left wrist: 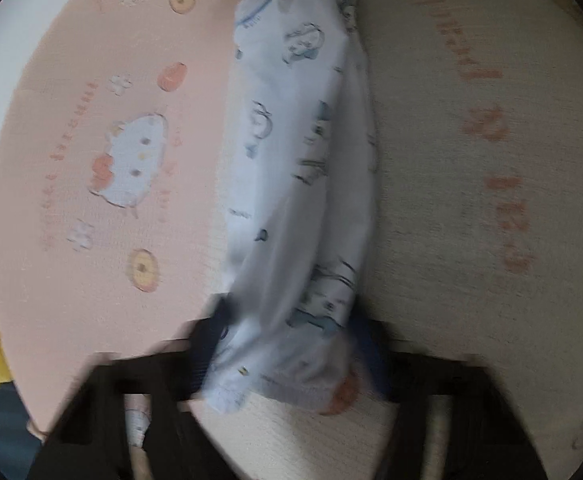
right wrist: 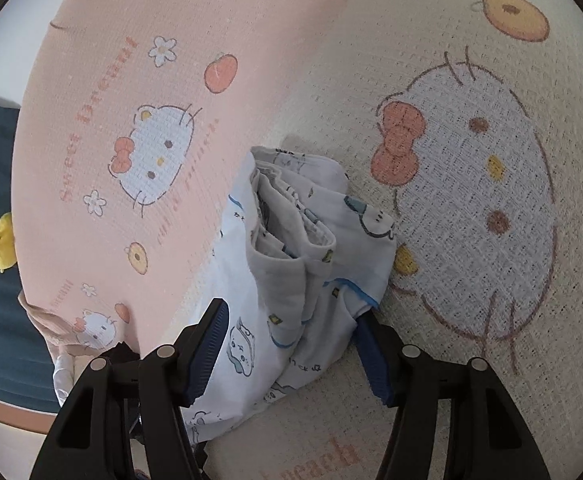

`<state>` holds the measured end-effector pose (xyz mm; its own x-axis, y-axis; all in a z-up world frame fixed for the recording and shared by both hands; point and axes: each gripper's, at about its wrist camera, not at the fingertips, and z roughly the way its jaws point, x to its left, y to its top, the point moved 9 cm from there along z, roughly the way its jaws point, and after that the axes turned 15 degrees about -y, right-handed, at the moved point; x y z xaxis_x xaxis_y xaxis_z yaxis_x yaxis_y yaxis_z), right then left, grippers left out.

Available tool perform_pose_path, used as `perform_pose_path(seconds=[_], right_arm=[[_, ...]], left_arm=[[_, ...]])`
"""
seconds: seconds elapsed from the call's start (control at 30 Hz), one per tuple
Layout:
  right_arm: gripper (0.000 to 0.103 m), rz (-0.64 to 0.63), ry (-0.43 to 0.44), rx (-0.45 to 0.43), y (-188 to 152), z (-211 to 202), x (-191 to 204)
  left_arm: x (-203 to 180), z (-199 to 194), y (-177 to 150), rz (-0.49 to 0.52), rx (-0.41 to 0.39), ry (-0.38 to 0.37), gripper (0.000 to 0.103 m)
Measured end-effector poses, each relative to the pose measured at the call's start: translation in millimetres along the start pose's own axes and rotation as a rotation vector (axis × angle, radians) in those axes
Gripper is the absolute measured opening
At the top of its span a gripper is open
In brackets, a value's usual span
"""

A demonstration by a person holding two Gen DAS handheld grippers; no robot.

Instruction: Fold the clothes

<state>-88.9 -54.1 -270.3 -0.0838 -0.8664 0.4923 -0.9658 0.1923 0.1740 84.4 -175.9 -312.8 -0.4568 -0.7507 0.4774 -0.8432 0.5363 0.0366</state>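
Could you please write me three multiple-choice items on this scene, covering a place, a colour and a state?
1. Where does the garment lie?
A. on a bare floor
B. on the blanket, where pink meets cream
C. on a hanger

2. What colour are the bows on the blanket's cat faces?
A. orange-red
B. green
C. black

3. What is the left gripper doing?
A. hanging clear of the garment
B. holding a cup
C. gripping the garment's end

Answers:
1 B: in the right wrist view the bunched cloth rests on the printed blanket, across the line between its pink and cream parts.
2 A: each bow that shows is orange-red.
3 C: in the left wrist view the cloth's near end sits pinched between its fingers.
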Motion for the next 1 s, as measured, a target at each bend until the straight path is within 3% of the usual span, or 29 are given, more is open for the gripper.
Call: perform_pose_path(seconds=[0.07, 0.27, 0.5, 0.67, 0.83, 0.93, 1.0], right_arm=[[0.039, -0.021, -0.055, 0.000, 0.6, 1.2, -1.9], [0.021, -0.108, -0.167, -0.023, 2.3, 0.2, -5.6], [0.019, -0.145, -0.214, 0.009, 5.6, 3.8, -5.3], [0.031, -0.074, -0.168, 0.041, -0.3, 2.0, -6.2], [0.042, -0.047, -0.184, 0.085, -20.3, -15.5, -13.5], [0.042, -0.070, -0.134, 0.100, -35.4, -30.1, -2.7], [0.042, -0.116, -0.110, 0.089, -43.8, -36.8, 12.8]], left_arm=[[1.0, 2.8, -3.0, -0.032, 0.011, -0.007, 0.019], [-6.9, -0.8, -5.2, -0.084, 0.020, -0.001, 0.012], [-25.9, -1.0, -19.7, -0.077, 0.037, 0.054, 0.012], [-23.4, -15.8, -18.6, -0.161, -0.010, 0.172, 0.013], [-28.8, -39.7, -15.5, -0.161, -0.079, 0.211, 0.014], [-32.0, -47.3, -19.6, -0.175, -0.083, 0.190, 0.031], [-26.8, -52.0, -22.0, -0.185, -0.095, 0.218, 0.064]])
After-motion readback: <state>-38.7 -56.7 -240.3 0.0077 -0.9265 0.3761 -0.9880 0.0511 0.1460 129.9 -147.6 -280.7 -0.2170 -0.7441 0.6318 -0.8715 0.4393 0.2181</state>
